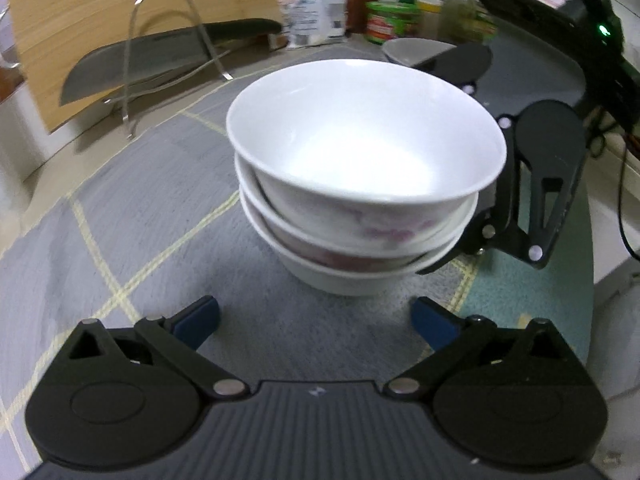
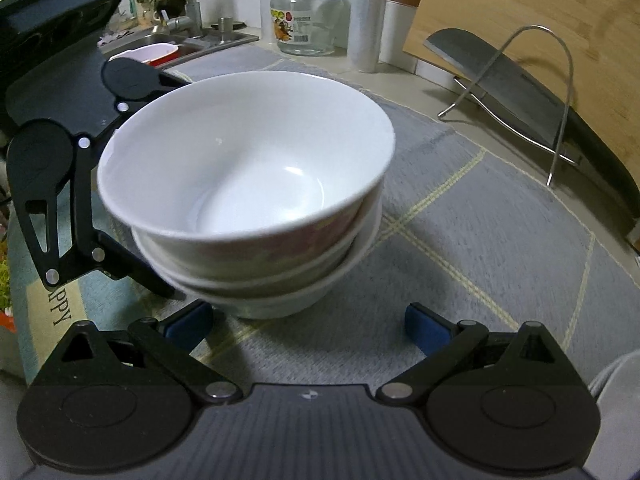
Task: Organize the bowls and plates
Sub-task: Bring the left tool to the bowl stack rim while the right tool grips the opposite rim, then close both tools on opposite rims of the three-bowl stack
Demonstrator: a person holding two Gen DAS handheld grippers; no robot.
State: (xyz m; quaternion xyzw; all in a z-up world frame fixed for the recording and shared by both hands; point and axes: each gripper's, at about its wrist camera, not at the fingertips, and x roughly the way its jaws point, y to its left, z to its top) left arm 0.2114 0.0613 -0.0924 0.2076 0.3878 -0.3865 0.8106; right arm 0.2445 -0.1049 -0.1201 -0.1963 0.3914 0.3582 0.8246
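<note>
A stack of three white bowls with pink flower patterns (image 1: 360, 184) stands on a grey checked mat (image 1: 132, 220); the top bowl sits tilted. My left gripper (image 1: 314, 322) is open just in front of the stack, touching nothing. My right gripper (image 2: 308, 326) is open and reaches the stack (image 2: 248, 184) from the other side, its left blue pad close to the bottom bowl. Each gripper shows in the other's view beside the stack, the right one (image 1: 532, 184) and the left one (image 2: 60, 200). Another white bowl (image 1: 412, 50) stands further back in the left wrist view.
A wire rack (image 1: 172, 52) holds a cleaver (image 1: 160, 60) against a wooden cutting board (image 1: 120, 8). Bags and jars (image 1: 316, 4) stand at the back. The right wrist view shows a glass jar (image 2: 306, 16), a paper roll (image 2: 366, 16) and a sink (image 2: 180, 44).
</note>
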